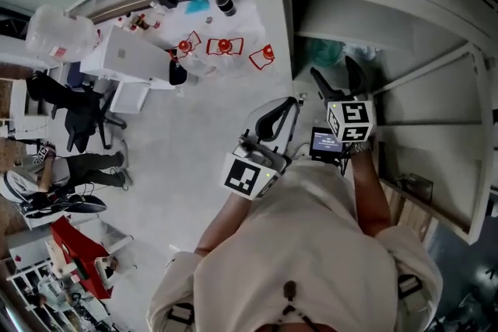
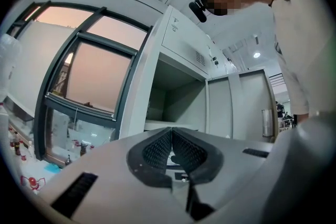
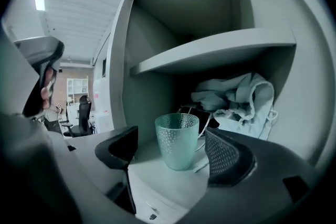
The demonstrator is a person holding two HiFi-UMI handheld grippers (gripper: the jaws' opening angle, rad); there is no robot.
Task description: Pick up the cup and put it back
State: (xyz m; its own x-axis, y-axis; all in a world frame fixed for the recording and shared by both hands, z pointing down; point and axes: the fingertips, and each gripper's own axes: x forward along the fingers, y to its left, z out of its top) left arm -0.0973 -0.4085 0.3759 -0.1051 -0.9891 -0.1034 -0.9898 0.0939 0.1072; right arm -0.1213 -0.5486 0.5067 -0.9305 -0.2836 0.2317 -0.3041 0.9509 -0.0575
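My right gripper [image 3: 174,152] has its fingers [image 3: 227,157] spread wide, gripping nothing. The one cup [image 3: 177,140] stands between them untouched at lower centre, upright, mouth up, long axis vertical, on the cabinet shelf [image 3: 157,186]. One crumpled cloth [image 3: 236,99] lies behind it. My left gripper [image 2: 171,148] has its fingers pressed together, empty.

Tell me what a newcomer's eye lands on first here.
The pale green dimpled glass cup stands on the white cabinet shelf, between the right gripper's open jaws, clear of both pads. Behind it lies a crumpled pale cloth. The left gripper, jaws together and empty, hangs outside the cabinet.
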